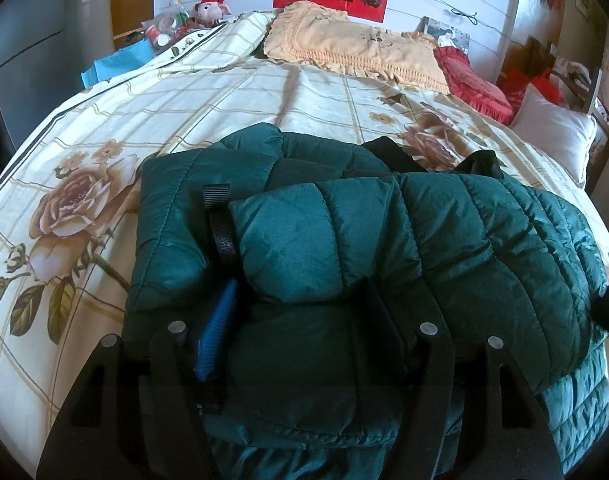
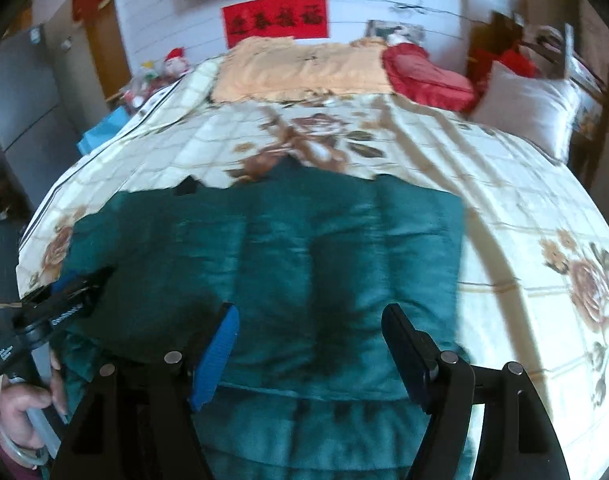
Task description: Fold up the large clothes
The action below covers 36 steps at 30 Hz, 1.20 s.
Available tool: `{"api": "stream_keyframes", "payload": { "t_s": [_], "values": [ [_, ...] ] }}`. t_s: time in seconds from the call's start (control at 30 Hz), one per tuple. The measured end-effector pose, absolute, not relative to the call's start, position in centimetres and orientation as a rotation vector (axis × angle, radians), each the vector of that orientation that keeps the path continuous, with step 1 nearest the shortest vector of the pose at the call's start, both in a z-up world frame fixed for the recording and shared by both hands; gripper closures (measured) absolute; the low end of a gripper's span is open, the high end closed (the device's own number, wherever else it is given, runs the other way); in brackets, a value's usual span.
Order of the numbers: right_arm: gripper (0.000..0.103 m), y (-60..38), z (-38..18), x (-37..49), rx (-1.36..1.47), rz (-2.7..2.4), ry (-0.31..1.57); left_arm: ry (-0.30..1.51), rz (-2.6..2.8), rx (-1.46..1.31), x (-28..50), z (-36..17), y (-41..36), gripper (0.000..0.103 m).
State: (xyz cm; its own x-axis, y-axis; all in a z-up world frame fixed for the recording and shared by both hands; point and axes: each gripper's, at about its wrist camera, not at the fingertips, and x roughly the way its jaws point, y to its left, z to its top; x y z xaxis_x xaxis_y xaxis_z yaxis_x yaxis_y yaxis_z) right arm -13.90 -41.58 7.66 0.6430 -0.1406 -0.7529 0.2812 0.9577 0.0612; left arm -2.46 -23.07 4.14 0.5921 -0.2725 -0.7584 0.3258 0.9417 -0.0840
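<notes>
A dark green quilted jacket (image 1: 444, 240) lies folded on the flowered bedspread (image 1: 224, 92), one sleeve laid across its body. My left gripper (image 1: 300, 308) sits at the jacket's near edge. A thick puffed fold fills the gap between its blue pad (image 1: 218, 332) and its dark finger (image 1: 384, 336), and both press into it. In the blurred right wrist view the jacket (image 2: 264, 248) spreads flat under my right gripper (image 2: 310, 312). That gripper hovers open above the cloth with nothing between its fingers. A hand (image 2: 24, 408) holds the left gripper (image 2: 80, 284) at the jacket's left edge.
A yellow fringed pillow (image 1: 352, 44), a red cushion (image 1: 476, 80) and a white pillow (image 1: 552, 128) lie at the head of the bed. Toys and jars (image 1: 176, 24) crowd the far left corner by a blue bag (image 1: 120, 60). A grey cabinet (image 1: 28, 40) stands left.
</notes>
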Motion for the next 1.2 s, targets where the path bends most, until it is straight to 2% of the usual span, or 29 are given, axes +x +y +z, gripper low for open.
{"api": "stream_keyframes", "payload": {
  "t_s": [0.2, 0.3, 0.6, 0.83, 1.2],
  "values": [
    [0.031, -40.2, 4.4, -11.9, 0.128, -0.276, 0.885, 0.865, -0.348, 0.068, -2.4, 4.2, -23.1, 0.037],
    [0.031, -40.5, 4.4, -12.3, 0.129, -0.267, 0.898, 0.864, -0.351, 0.065, -2.4, 4.3, -23.1, 0.037],
    [0.031, -42.9, 7.2, -18.5, 0.196, -0.263, 0.862, 0.878, -0.37, 0.012, -3.8, 6.3, -20.9, 0.037],
    [0.03, -45.4, 6.4, -21.7, 0.254, -0.321, 0.892, 0.846, -0.357, 0.049, -6.8, 7.9, -18.7, 0.037],
    [0.03, -45.3, 5.1, -26.3, 0.242, -0.326, 0.935, 0.859, -0.355, 0.076, -11.6, 7.5, -15.5, 0.037]
  ]
}}
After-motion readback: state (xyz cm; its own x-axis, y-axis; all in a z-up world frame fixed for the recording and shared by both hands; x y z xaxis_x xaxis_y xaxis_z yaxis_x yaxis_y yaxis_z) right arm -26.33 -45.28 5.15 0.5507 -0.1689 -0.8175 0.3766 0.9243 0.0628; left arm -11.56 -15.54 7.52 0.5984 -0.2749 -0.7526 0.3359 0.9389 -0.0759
